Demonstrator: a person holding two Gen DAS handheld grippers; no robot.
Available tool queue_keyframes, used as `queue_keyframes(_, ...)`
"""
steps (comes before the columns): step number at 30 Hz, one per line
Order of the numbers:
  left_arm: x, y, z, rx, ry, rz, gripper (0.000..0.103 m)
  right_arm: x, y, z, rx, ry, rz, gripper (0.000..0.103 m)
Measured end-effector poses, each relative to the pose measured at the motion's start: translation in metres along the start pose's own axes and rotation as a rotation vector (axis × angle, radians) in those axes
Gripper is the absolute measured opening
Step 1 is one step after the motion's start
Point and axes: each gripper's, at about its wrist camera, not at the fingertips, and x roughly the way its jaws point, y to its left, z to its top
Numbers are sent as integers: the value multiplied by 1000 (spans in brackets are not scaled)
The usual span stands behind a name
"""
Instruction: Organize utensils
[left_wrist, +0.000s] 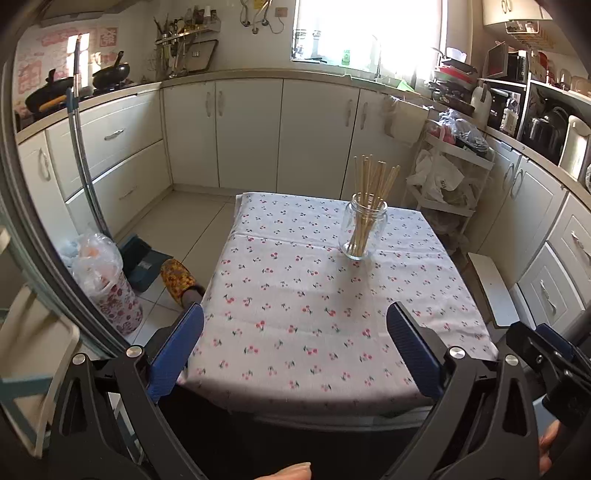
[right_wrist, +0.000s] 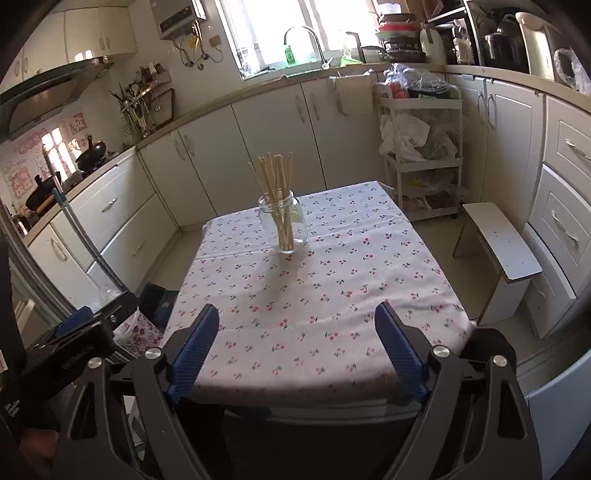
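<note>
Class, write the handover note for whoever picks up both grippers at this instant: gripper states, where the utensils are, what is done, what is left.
Left gripper: open, holding nothing, at the near edge of the table.
Right gripper: open, holding nothing, also at the near edge.
Chopsticks: bundled upright in the glass jar, which stands toward the far part of the cherry-print tablecloth.
Done: every chopstick in view is in the jar; none lie loose on the cloth.
Left: nothing obvious in these views; check outside the frame for stray utensils.
</note>
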Motion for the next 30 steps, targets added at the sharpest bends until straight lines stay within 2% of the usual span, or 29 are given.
queue_keyframes(9, -44, -2, -22, 21, -18, -2, 95, -47, 10, -26, 0, -62, -6, 85)
queue_keyframes(17, -61, 1, -25, 22, -20, -13, 95, -52, 22, -34, -40, -49, 7, 87)
queue_keyframes(22, -65, -4, -25, 66, -39, 28, 95, -52, 23, -35, -36, -43, 4, 88)
queue_keyframes(30, -62, 0, -24, 50, -8, 33, 95, -51, 23, -37, -28, -26, -4, 91)
